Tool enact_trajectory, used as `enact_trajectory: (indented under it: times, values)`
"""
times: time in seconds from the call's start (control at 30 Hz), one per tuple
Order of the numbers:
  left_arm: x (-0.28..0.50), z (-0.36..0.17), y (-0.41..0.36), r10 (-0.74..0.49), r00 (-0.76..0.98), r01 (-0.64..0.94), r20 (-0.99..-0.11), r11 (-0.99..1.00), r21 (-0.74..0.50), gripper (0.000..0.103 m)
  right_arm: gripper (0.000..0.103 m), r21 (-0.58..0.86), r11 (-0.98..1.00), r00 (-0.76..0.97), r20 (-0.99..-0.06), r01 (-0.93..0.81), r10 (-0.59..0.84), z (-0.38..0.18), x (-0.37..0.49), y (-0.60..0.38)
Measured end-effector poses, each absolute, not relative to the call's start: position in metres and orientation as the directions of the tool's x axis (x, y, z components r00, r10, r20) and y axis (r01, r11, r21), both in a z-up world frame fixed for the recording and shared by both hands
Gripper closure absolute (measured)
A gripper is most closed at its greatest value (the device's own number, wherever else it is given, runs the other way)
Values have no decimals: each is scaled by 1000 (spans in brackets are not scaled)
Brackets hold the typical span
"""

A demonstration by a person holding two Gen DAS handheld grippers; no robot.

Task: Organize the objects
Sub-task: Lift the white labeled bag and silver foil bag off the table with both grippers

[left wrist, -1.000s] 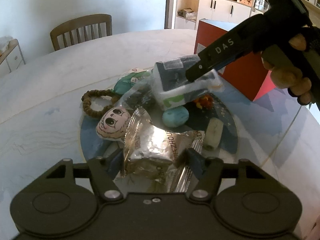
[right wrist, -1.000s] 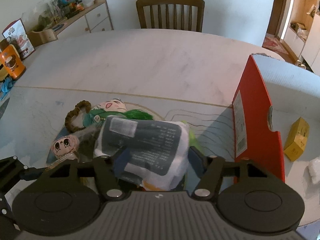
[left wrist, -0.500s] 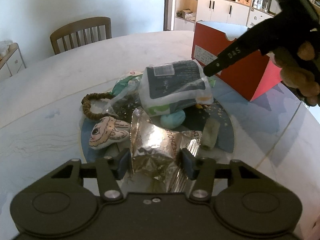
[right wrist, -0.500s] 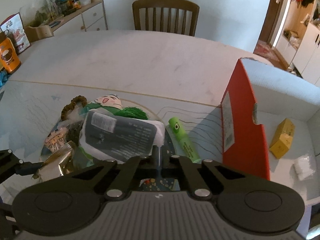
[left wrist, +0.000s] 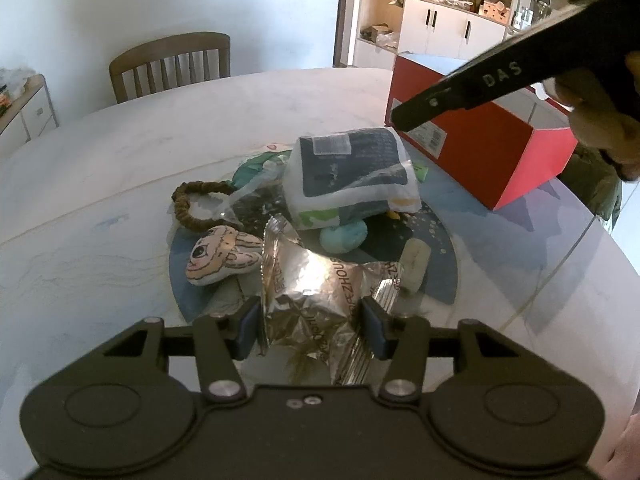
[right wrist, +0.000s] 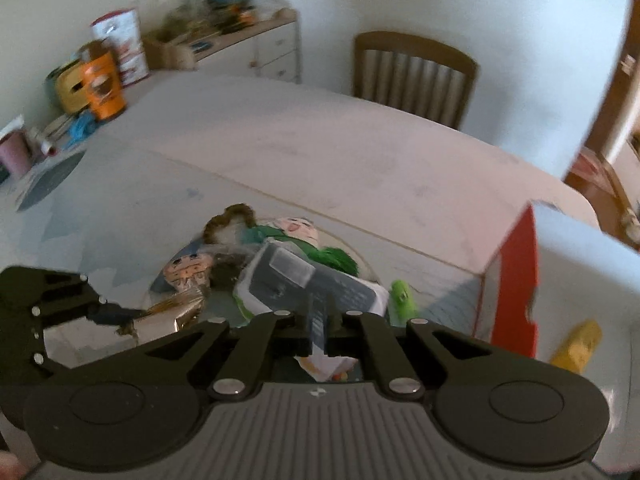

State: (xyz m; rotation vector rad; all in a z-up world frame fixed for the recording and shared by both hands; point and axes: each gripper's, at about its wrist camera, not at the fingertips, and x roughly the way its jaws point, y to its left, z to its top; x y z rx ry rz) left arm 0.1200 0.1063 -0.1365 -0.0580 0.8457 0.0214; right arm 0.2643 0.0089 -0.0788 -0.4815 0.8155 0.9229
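Observation:
My left gripper (left wrist: 311, 326) is shut on a crinkled silver foil packet (left wrist: 316, 288) at the near edge of a round blue mat (left wrist: 434, 236). A white and dark blue packet (left wrist: 352, 172) lies on top of the pile on the mat. My right gripper (left wrist: 400, 118) hovers above and behind that packet, shut and holding nothing. In the right wrist view the right gripper (right wrist: 318, 322) is closed over the white packet (right wrist: 312, 280), and the left gripper (right wrist: 120, 314) holds the foil packet (right wrist: 176, 310) at the left.
The mat also carries a brown hair ring (left wrist: 192, 208), a plush face doll (left wrist: 218, 256), a teal lump (left wrist: 344, 236) and a pale cylinder (left wrist: 414, 264). A green marker (right wrist: 402, 300) lies beside an open red box (right wrist: 512, 280) holding a yellow carton (right wrist: 576, 344). A chair (left wrist: 172, 64) stands behind the table.
My right gripper left the white packet, shut empty and rose towards the red box. My left gripper closed on the foil packet and drew it slightly back.

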Motion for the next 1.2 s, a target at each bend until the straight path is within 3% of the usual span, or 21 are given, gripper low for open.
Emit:
enact_trajectory:
  times: [0.1, 0.17, 0.23, 0.47, 0.73, 0.8, 0.87, 0.93, 1.2]
  values:
    - [120, -136, 108, -3, 662, -46, -750, 998, -45, 52, 75, -50, 482, 320, -807, -874, 496, -77, 269, 20]
    - [120, -136, 109, -1, 661, -53, -750, 997, -48, 52, 47, -61, 452, 310, -807, -890, 502, -76, 271, 26]
    - [121, -136, 112, 1, 660, -62, -752, 997, -53, 52, 35, -91, 408, 311, -799, -909, 514, -74, 270, 32]
    - [123, -135, 119, 8, 657, -77, -754, 995, -57, 52, 35, -128, 194, 206, -861, -973, 465, -90, 279, 65]
    - [124, -135, 117, 6, 658, -68, -753, 996, -52, 52, 37, -85, 156, 143, -903, -984, 405, -113, 297, 78]
    - [124, -135, 116, 3, 657, -66, -753, 996, -54, 52, 43, -85, 154, 141, -906, -984, 400, -116, 296, 75]
    - [124, -136, 116, 3, 657, -66, -754, 996, -54, 52, 55, -83, 157, 140, -909, -984, 394, -118, 295, 74]
    - [124, -136, 116, 4, 656, -70, -754, 996, -55, 52, 58, -99, 167, 158, -906, -981, 392, -118, 292, 72]
    - [121, -130, 118, 2, 668, -75, -744, 995, -65, 52, 85, -148, 231, 231, -890, -962, 394, -114, 272, 58]
